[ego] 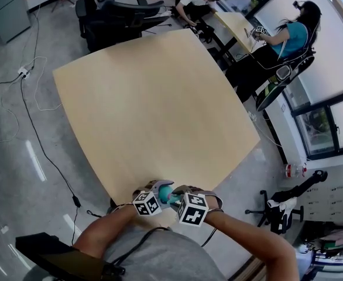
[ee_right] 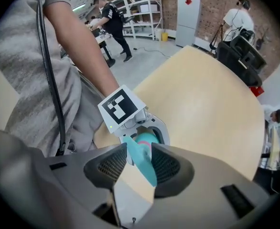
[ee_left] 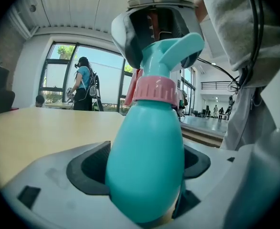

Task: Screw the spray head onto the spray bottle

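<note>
Teal bottle [ego: 166,192]: held at table's [ego: 160,110] near edge.
Left gripper [ee_left: 144,170]: jaws squeezed tight on bottle's fat belly, pink ring [ee_left: 153,90] above.
Right gripper [ee_right: 140,168]: jaws wide, pinching head [ee_right: 142,157] from both sides, on top of bottle.

In the head view, the two marker cubes [ego: 192,209] at lower centre cover the spray bottle [ego: 166,192] but for a teal patch. In the left gripper view its base runs off the bottom edge, and the right gripper [ee_left: 156,37] hides the top of the spray head [ee_left: 173,51].
</note>
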